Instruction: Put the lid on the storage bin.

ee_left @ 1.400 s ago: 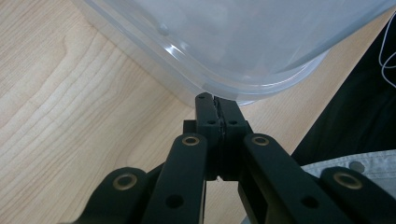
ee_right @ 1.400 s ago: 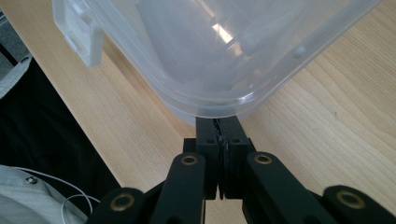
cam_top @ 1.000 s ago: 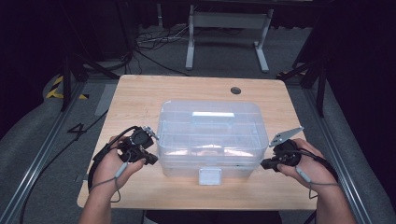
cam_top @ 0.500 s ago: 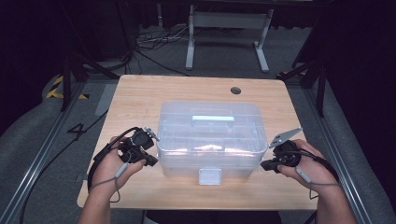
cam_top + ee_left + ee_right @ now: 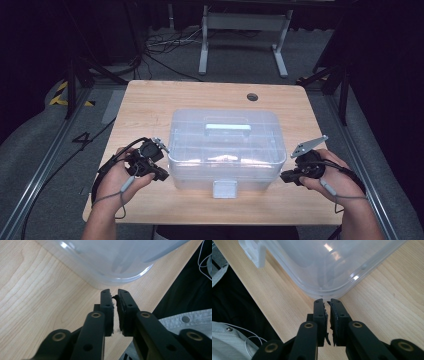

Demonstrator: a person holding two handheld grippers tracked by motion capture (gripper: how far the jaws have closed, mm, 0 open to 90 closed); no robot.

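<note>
A clear plastic box (image 5: 225, 150) with a lid, a pale top handle (image 5: 227, 127) and a front latch (image 5: 224, 188) stands in the middle of the wooden table (image 5: 150, 100). My left gripper (image 5: 161, 174) sits at the box's front left corner, jaws shut on nothing. In the left gripper view the gripper (image 5: 114, 293) points at the rounded corner of the box (image 5: 112, 260), just short of it. My right gripper (image 5: 286, 176) rests at the front right corner, also shut and empty. The right gripper view shows the gripper (image 5: 326, 302) nearly touching the box (image 5: 324, 265), its latch (image 5: 258, 255) at upper left.
A round cable hole (image 5: 252, 96) is at the table's far right. Beyond the table stand metal frame legs (image 5: 202, 50) and loose cables (image 5: 160, 42) on grey carpet. Rails run along both sides of the table. The near table edge is close behind both hands.
</note>
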